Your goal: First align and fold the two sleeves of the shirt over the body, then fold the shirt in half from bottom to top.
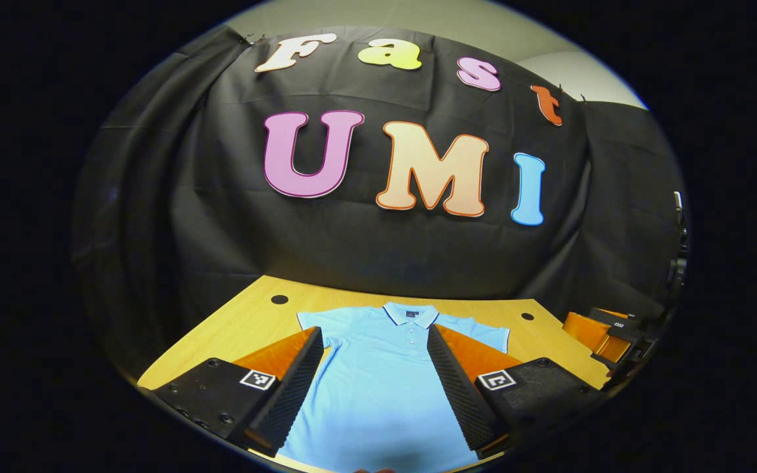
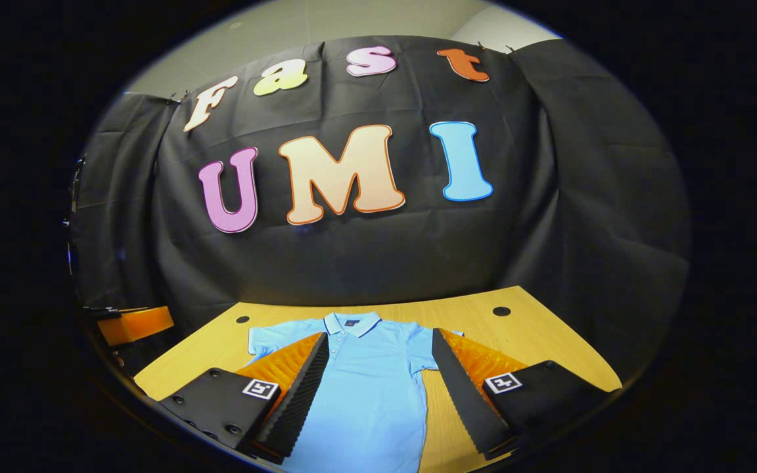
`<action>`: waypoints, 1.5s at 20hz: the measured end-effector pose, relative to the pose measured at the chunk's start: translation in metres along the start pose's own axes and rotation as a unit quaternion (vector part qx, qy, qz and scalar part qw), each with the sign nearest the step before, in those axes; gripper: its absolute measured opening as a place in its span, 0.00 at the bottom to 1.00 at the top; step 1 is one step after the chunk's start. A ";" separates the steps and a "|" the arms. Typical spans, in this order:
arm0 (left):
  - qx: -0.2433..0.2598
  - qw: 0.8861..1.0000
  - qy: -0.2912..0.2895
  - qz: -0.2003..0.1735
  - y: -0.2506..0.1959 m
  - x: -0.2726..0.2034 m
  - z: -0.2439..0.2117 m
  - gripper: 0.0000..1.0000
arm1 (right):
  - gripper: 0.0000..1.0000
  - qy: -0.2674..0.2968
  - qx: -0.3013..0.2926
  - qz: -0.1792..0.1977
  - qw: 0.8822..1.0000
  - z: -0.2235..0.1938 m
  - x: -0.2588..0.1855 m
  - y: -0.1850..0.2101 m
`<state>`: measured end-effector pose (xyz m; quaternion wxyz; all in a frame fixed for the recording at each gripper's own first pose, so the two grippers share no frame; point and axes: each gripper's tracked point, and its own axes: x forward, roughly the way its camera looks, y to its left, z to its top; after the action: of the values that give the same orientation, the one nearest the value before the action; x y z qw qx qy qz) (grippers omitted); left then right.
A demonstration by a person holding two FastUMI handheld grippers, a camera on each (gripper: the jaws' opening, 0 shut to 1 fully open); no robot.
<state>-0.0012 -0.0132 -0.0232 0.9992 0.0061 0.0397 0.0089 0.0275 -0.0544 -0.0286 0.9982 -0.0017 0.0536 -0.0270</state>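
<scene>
Left hand-held gripper [image 1: 375,374], right hand-held gripper [image 2: 375,381] both agape above shirt [image 1: 378,387]; hem cut off.

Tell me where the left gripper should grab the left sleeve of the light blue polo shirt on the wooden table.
Probably the outer cuff of the left short sleeve, coming from the table's left side. The light blue polo shirt lies flat and face up on the wooden table, collar far, so the cuff is the free edge to pinch. The left gripper hangs open above the body.

Bare table [image 1: 247,322] left and right of shirt [image 1: 378,381], booth wall close behind
</scene>
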 end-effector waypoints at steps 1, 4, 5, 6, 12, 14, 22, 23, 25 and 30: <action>0.000 1.000 0.002 0.004 0.003 0.000 -0.001 0.95 | 0.98 0.007 -0.006 0.001 1.000 -0.005 0.004 -0.003; -0.002 1.000 0.002 0.010 0.003 -0.001 -0.002 0.95 | 0.98 0.019 -0.013 0.002 1.000 -0.012 0.019 -0.011; -0.002 1.000 0.005 0.012 0.003 0.000 -0.004 0.95 | 0.94 0.022 -0.013 0.004 1.000 -0.014 0.027 -0.014; -0.003 1.000 0.008 0.014 0.005 0.000 -0.005 0.95 | 0.94 0.026 -0.013 0.005 1.000 -0.015 0.036 -0.017; -0.012 0.999 0.017 0.043 0.016 0.003 -0.011 0.95 | 0.98 0.056 -0.006 -0.002 0.998 -0.026 0.105 -0.052; -0.014 0.998 0.020 0.053 0.020 0.004 -0.013 0.95 | 0.94 0.066 -0.012 -0.010 0.998 -0.030 0.130 -0.068; -0.022 0.995 0.051 0.087 0.034 0.005 -0.032 0.95 | 0.98 0.124 -0.030 -0.034 0.991 -0.073 0.233 -0.125; -0.022 0.994 0.053 0.093 0.036 0.006 -0.033 0.95 | 0.98 0.139 -0.030 -0.037 0.989 -0.088 0.243 -0.131; -0.029 0.993 0.058 0.102 0.038 0.006 -0.035 0.95 | 0.94 0.166 -0.028 -0.045 0.985 -0.119 0.256 -0.144; -0.027 0.990 0.074 0.119 0.042 0.005 -0.046 0.95 | 0.94 0.217 -0.022 -0.057 0.974 -0.172 0.276 -0.160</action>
<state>-0.0011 0.0293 -0.0690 0.9850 -0.0170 0.1125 0.1295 0.2745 -0.2287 -0.2286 0.9593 -0.0209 0.2693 -0.0820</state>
